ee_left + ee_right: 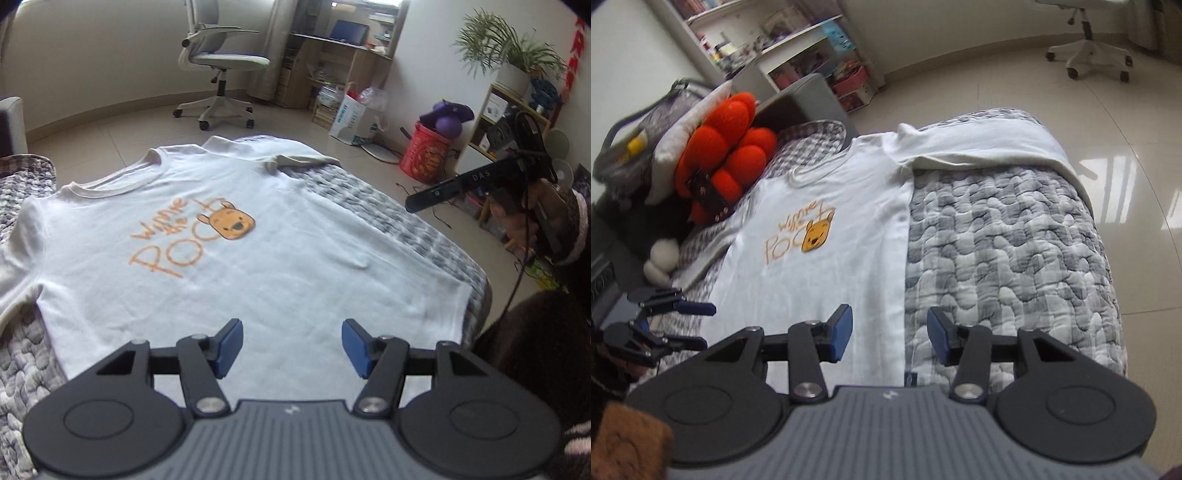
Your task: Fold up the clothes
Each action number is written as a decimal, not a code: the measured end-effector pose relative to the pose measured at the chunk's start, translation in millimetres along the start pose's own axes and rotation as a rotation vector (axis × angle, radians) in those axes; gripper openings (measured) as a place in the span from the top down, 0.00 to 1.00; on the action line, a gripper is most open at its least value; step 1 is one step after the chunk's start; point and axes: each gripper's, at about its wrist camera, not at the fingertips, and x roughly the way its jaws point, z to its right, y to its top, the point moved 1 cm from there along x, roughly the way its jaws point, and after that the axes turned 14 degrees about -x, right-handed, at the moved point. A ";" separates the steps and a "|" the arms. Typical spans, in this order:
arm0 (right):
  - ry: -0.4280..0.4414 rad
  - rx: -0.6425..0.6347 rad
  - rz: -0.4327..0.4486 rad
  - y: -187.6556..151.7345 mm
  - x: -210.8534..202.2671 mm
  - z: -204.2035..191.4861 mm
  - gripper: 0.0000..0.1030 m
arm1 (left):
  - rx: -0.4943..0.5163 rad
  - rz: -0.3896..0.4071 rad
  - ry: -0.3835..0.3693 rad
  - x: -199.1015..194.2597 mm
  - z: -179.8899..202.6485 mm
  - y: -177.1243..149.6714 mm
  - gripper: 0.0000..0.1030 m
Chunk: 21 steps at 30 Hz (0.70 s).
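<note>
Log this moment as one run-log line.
stage: pre-fold | white T-shirt: flat, print up, on grey quilt | left gripper: open, over hem, empty | right gripper: open, over shirt's side edge, empty

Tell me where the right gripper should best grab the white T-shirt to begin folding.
Probably the hem corner of the T-shirt nearest the right gripper, coming in low from the shirt's free side edge. The shirt lies flat, print up, on the quilt, so only edges offer a pinchable lip. Both grippers are open.

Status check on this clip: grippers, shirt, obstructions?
Left gripper open, empty, above hem. Right gripper open, empty, over shirt's side edge. White T-shirt flat, print up, unfolded, on grey quilt. Orange plush near collar, off the shirt.
</note>
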 end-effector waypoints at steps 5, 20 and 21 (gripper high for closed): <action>-0.027 0.215 0.076 9.3 14.5 36.6 0.52 | -0.068 0.081 0.069 17.2 -18.7 28.2 0.40; -0.051 0.592 0.287 30.4 50.4 102.8 0.52 | -0.186 0.223 0.216 83.9 -52.1 78.0 0.34; -0.053 0.605 0.301 31.3 51.9 105.0 0.52 | -0.200 0.236 0.218 86.5 -55.6 78.7 0.35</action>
